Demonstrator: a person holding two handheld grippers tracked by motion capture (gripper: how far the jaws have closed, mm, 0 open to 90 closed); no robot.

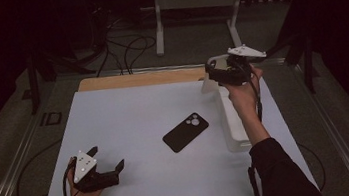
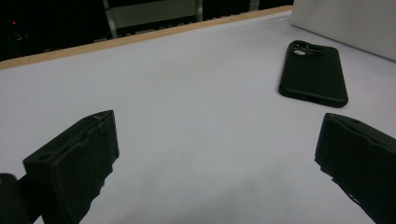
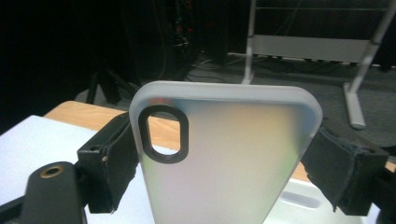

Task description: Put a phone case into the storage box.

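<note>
Up at the upper right of the high view, the right gripper [image 1: 216, 73] hangs above the far right corner of the white table [image 1: 131, 128], its jaws clamped on a frosted phone case [image 3: 224, 154] by the two long edges. Seen close in the right gripper view, that case is translucent and matte, with rounded corners and a dark-rimmed oval camera cutout at its upper left; it stands upright between the black, rough-faced pads. Below the raised hand, a white rectangular box [image 1: 233, 121] lies along the table's right edge, right under the forearm.

Centre frame, a black phone case [image 1: 185, 132] lies flat and diagonal, camera holes toward the upper right, matte and smooth, with bare tabletop all around it. Lower left, the left gripper [image 1: 107, 162] rests low on the table, jaws spread wide with nothing between them; from the left gripper view the black case sits ahead at upper right, well apart from the pads.

A strip of wood [image 1: 140, 78] edges the table's far side, and beyond it cables [image 1: 126, 48] and a white metal frame [image 1: 196, 4] crowd the dark floor.
</note>
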